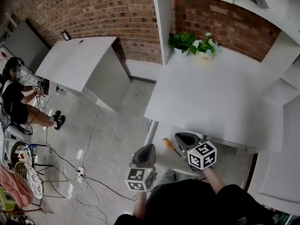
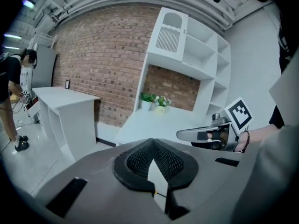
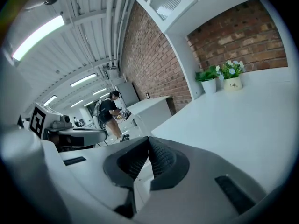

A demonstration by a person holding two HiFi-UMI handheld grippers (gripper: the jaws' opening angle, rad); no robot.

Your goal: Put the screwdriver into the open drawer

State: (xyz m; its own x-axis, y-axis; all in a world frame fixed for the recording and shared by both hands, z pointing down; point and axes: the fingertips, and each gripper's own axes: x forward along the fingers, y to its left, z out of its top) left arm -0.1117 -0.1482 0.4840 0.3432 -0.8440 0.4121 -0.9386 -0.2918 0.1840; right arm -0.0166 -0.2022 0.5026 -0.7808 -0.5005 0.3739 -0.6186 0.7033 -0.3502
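Note:
The screwdriver (image 1: 171,147), with a yellow handle and a dark shaft, lies in the open white drawer (image 1: 165,160) under the front edge of the white desk (image 1: 211,93). My left gripper (image 1: 149,146) is just left of the drawer, jaws shut and empty; the left gripper view shows its tips (image 2: 152,143) meeting. My right gripper (image 1: 178,135) hovers just right of the screwdriver, apart from it, also shut on nothing (image 3: 148,139). Each gripper shows in the other's view: the right gripper (image 2: 181,135) and the left gripper (image 3: 103,135).
Two potted plants (image 1: 194,43) stand at the back of the desk against the brick wall. White shelving (image 1: 281,78) rises on the right. A second white desk (image 1: 77,60) stands far left, with a person (image 1: 14,97) beside it. Cables (image 1: 84,182) trail over the floor.

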